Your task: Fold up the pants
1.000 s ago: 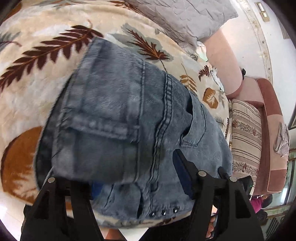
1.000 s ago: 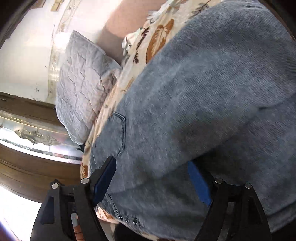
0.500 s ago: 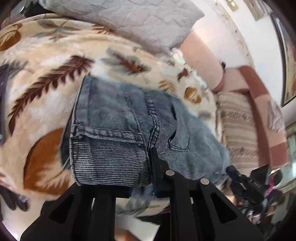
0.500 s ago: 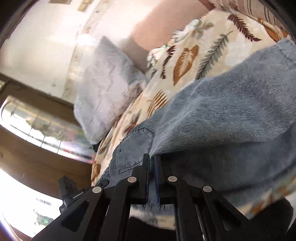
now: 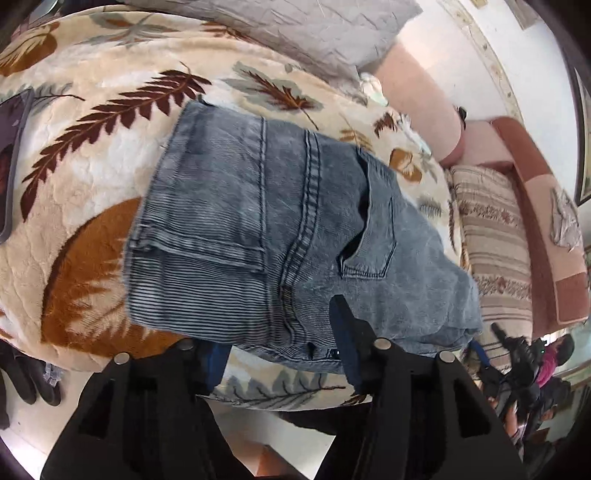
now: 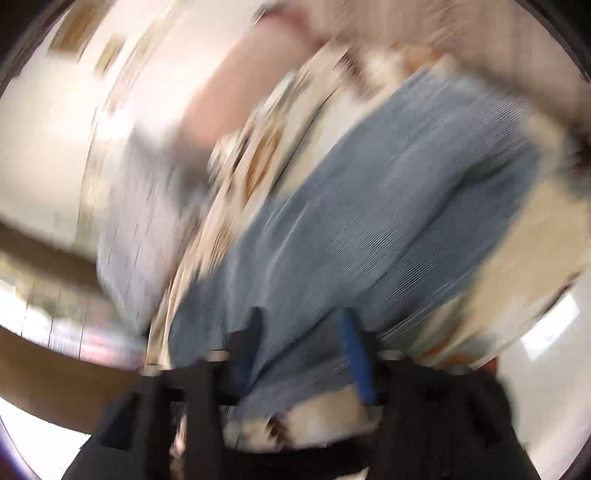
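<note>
Denim at the near edge sits between the jaws of the left gripper point(image 5: 280, 354), which are opening and no longer pinch the cloth. The folded pants point(image 5: 280, 229) lie on the leaf-patterned blanket point(image 5: 85, 155) of the bed, hem over waistband, pocket up. The fold looks finished, so letting go cleanly matters: lift straight away without dragging the top layer. The right gripper point(image 6: 301, 354) is opening too, with denim showing between its jaws; motion blur hides whether it touches. Beyond, a grey pillow point(image 5: 295, 29) is cut off by the frame.
</note>
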